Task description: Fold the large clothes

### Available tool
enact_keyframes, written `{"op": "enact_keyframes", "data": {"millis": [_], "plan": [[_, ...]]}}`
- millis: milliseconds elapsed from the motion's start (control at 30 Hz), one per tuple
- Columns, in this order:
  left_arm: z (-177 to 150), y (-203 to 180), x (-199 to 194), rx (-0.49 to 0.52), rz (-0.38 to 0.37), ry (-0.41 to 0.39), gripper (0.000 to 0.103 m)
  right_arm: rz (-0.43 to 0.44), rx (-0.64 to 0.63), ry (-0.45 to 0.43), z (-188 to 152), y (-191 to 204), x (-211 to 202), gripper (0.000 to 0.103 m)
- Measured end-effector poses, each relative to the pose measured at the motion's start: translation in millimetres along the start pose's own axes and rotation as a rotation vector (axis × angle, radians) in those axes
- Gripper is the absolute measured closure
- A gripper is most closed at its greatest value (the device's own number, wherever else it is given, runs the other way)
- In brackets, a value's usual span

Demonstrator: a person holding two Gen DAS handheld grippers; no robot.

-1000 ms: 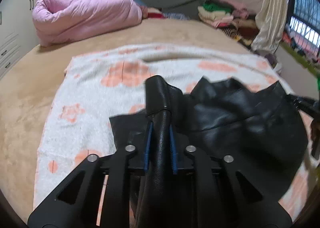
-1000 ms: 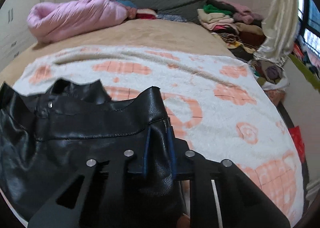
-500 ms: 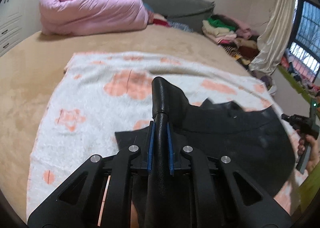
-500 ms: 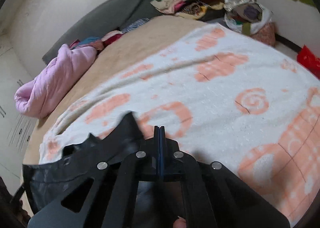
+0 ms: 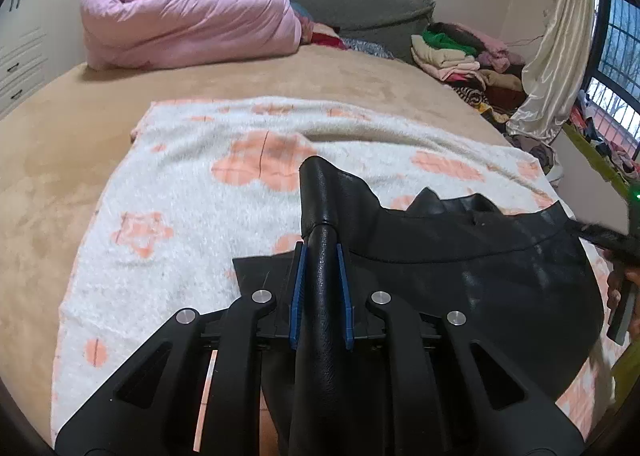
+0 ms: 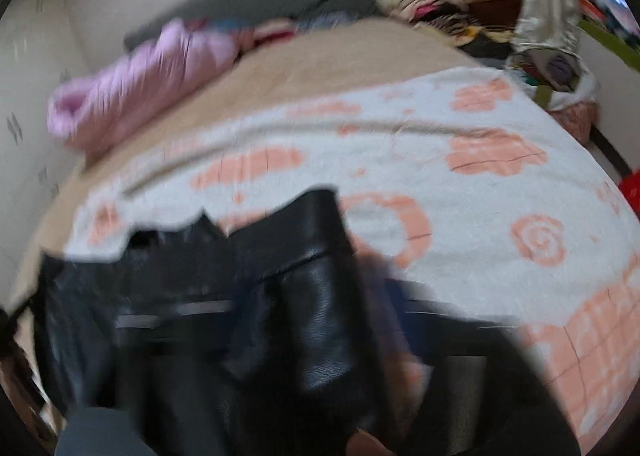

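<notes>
Left gripper (image 5: 321, 280) pinches a fold of the black leather garment (image 5: 460, 280) at lower centre over the floral blanket (image 5: 168, 192) — right gripper (image 6: 316, 288), blurred, clamps it too — pink quilt (image 5: 188, 20) upper left

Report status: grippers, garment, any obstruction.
Left gripper shut on black leather garment. Right gripper blurred, shut on same garment. Garment over white-and-orange patterned blanket. Nothing in the way.
</notes>
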State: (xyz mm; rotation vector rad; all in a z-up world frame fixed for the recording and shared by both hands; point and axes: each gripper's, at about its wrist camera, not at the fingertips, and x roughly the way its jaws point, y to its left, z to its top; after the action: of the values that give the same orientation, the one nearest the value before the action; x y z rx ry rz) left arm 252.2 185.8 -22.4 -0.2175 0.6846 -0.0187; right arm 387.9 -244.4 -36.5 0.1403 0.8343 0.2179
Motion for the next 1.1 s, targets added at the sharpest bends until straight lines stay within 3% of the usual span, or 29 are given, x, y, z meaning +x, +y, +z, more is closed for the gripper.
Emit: {"op": "enact_keyframes", "data": {"millis": [67,167,333,467,733,833,867,900,933,1033,1100], "plan": [[4,0,-8,0.0,0.0,-0.031,0.095,0.05,0.002,-0.064,-2,4,-13,0.094],[8,1,-13,-0.007,0.004,-0.054,0.095,0.106,0.115,-0.145,2,-12,-26,0.094],[2,2,11,0.004,0.053,0.006,0.095,-0.016,0.054,-0.044,-9,-3,11,0.094],[-5,7,24,-0.002,0.067,0.054,0.092,-0.069,0.033,-0.02,-20,0,27,0.092],[-11,10,29,-0.001,0.091,0.081,0.084,-0.058,0.051,-0.009,-25,-6,30,0.089],[-10,8,28,0.009,0.105,0.082,0.081,-0.021,0.078,-0.017,-26,-11,19,0.078],[-10,9,28,0.01,0.111,0.083,0.08,-0.02,0.082,-0.014,-27,-11,15,0.055],[-10,9,27,0.009,0.115,0.082,0.077,-0.028,0.086,-0.002,-28,-13,12,0.042],[-10,9,26,0.006,0.119,0.08,0.075,-0.015,0.099,0.006,-32,-17,8,0.036],[-9,10,22,-0.002,0.129,0.08,0.066,0.053,0.134,0.018,-44,-26,-5,0.035],[-8,10,17,-0.009,0.124,0.081,0.05,0.095,0.154,0.025,-53,-31,-14,0.032]]}}
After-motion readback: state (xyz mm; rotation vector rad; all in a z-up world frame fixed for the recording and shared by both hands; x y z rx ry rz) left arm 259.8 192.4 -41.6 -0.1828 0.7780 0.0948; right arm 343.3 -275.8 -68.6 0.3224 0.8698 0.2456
